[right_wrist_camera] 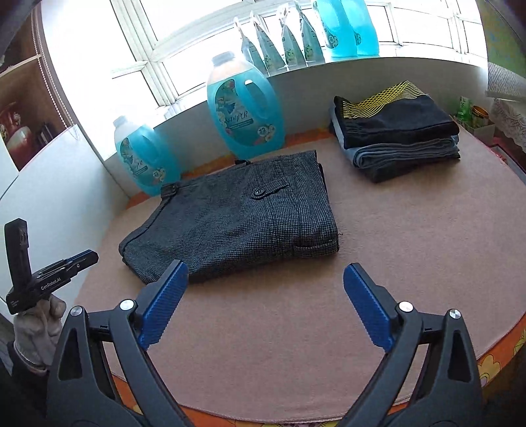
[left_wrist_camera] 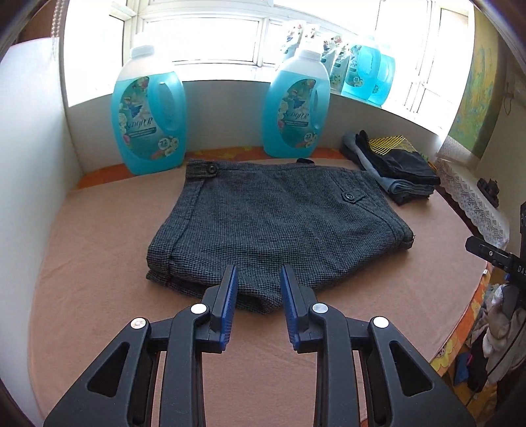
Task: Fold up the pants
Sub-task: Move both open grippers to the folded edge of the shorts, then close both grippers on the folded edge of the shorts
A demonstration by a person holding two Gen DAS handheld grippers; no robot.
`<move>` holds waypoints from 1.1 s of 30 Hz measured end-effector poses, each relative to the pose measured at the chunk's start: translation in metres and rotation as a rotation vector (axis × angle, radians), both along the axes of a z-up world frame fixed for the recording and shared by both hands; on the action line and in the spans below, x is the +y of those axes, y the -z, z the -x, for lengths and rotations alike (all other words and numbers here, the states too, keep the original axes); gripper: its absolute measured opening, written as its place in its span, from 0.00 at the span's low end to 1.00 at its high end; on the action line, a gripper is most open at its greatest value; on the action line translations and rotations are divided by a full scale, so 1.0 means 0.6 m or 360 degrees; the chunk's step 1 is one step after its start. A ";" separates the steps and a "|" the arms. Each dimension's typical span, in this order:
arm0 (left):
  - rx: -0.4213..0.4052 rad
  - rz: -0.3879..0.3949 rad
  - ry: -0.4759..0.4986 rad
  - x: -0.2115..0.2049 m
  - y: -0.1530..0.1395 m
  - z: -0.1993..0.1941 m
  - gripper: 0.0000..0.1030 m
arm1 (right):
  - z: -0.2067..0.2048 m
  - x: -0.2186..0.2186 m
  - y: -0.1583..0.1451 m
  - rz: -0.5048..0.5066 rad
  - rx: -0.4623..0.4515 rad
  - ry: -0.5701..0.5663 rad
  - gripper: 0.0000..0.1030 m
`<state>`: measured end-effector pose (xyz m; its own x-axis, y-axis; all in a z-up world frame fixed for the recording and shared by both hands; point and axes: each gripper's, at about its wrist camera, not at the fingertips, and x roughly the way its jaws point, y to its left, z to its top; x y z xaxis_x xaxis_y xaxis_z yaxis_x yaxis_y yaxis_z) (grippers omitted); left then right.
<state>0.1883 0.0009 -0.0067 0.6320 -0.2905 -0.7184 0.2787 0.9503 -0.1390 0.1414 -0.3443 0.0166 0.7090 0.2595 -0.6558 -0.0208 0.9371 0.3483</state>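
A pair of dark grey tweed pants (left_wrist_camera: 273, 223) lies folded into a compact rectangle on the pink-brown table cover (left_wrist_camera: 98, 262); it also shows in the right wrist view (right_wrist_camera: 236, 216). My left gripper (left_wrist_camera: 258, 274) is open and empty, its blue pads just above the near edge of the pants. My right gripper (right_wrist_camera: 265, 272) is wide open and empty, held in front of the near edge of the pants, over the cover (right_wrist_camera: 394, 246). The left gripper also shows at the left of the right wrist view (right_wrist_camera: 82, 258).
A stack of folded dark clothes (right_wrist_camera: 397, 131) lies at the back right, also in the left wrist view (left_wrist_camera: 394, 164). Two blue detergent bottles (left_wrist_camera: 148, 118) (left_wrist_camera: 296, 105) stand along the back wall. More bottles (right_wrist_camera: 345, 26) stand on the windowsill. A white wall (left_wrist_camera: 26, 164) bounds the left.
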 end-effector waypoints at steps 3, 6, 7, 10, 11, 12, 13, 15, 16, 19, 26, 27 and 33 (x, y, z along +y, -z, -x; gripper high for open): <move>0.0046 -0.0024 0.0015 -0.009 0.024 -0.034 0.24 | -0.034 -0.009 0.022 -0.0095 0.0061 0.0001 0.93; 0.0078 -0.0048 0.0025 -0.014 0.049 -0.063 0.24 | -0.068 -0.017 0.049 -0.0131 0.0142 0.0038 0.87; 0.0094 -0.0052 0.0022 -0.014 0.058 -0.073 0.24 | -0.078 -0.020 0.059 -0.0145 0.0169 0.0052 0.87; 0.0163 -0.0044 0.0015 -0.011 0.091 -0.102 0.24 | -0.108 -0.025 0.090 -0.0202 0.0247 0.0069 0.86; 0.0185 -0.0043 0.0009 -0.011 0.101 -0.110 0.24 | -0.115 -0.026 0.100 -0.0216 0.0272 0.0092 0.86; 0.0203 -0.0045 0.0001 -0.010 0.112 -0.115 0.24 | -0.122 -0.028 0.111 -0.0245 0.0295 0.0105 0.85; 0.0219 -0.0050 0.0002 -0.010 0.122 -0.119 0.24 | -0.128 -0.028 0.121 -0.0281 0.0315 0.0107 0.85; 0.0251 -0.0084 0.0020 -0.012 0.143 -0.123 0.24 | -0.141 -0.024 0.138 -0.0323 0.0354 0.0102 0.85; 0.0264 -0.0102 0.0031 -0.012 0.151 -0.124 0.24 | -0.147 -0.020 0.145 -0.0319 0.0373 0.0102 0.85; 0.0231 -0.0109 0.0059 -0.009 0.152 -0.120 0.24 | -0.158 -0.010 0.159 -0.0350 0.0401 0.0107 0.85; 0.0174 -0.0074 0.0102 -0.014 0.117 -0.122 0.24 | -0.183 -0.002 0.163 -0.0402 0.0381 0.0154 0.85; 0.0154 -0.0046 0.0118 -0.019 0.107 -0.125 0.24 | -0.184 -0.001 0.163 -0.0418 0.0377 0.0171 0.85; 0.0128 -0.0061 0.0226 -0.090 0.101 -0.166 0.24 | -0.183 -0.006 0.170 -0.0547 0.0338 0.0383 0.85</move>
<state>0.2880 -0.0531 -0.0670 0.5266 -0.3443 -0.7773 0.4002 0.9071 -0.1307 0.2511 -0.3476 -0.0854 0.6351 0.3316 -0.6976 0.2883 0.7361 0.6124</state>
